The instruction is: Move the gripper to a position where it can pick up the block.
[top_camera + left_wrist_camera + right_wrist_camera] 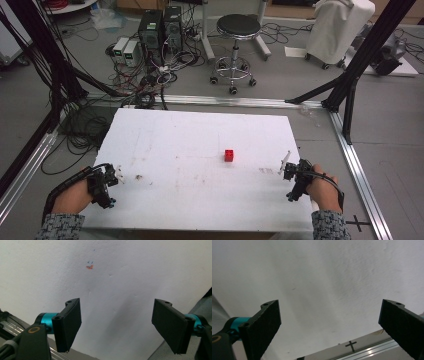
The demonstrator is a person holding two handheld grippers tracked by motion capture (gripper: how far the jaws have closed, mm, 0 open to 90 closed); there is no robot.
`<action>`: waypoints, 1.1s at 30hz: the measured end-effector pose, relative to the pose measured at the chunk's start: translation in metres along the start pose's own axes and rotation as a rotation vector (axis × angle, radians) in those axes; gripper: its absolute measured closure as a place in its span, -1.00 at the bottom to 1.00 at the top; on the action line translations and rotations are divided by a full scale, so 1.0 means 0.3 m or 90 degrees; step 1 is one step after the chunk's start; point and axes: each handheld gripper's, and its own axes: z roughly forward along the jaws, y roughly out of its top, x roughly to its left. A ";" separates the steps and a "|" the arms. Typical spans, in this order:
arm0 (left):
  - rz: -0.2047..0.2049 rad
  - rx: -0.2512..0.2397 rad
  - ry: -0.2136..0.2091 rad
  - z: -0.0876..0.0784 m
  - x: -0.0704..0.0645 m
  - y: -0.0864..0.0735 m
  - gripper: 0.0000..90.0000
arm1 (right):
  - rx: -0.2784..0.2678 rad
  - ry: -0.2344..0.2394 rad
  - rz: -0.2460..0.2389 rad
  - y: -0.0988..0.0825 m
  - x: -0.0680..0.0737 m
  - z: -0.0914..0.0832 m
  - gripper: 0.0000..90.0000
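A small red brick (229,155) lies on the white foam board (200,135), right of the middle. My left gripper (105,186) rests at the board's near left edge, held by a hand, its jaws wide apart over bare white surface (117,325). My right gripper (294,181) sits at the near right edge, about a hand's width right of and nearer than the brick, also open with nothing between its jaws (329,322). A small orange mark (89,267) shows on the board ahead of the left gripper.
Black frame posts (357,65) stand at the right and left. A stool (236,30), computer boxes (160,27) and tangled cables (145,80) lie on the floor beyond the board. An aluminium rail (357,165) runs along the right side.
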 end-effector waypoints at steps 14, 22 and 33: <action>0.005 -0.003 -0.003 0.002 -0.003 0.008 -0.46 | -0.006 0.001 -0.061 0.015 -0.123 -0.033 -0.92; 0.009 -0.005 -0.006 0.006 -0.006 0.014 -0.46 | -0.015 -0.007 -0.088 0.071 -0.179 -0.079 -0.92; 0.012 -0.003 -0.009 0.011 -0.006 0.017 -0.46 | -0.030 -0.007 -0.121 0.192 -0.223 -0.121 -0.92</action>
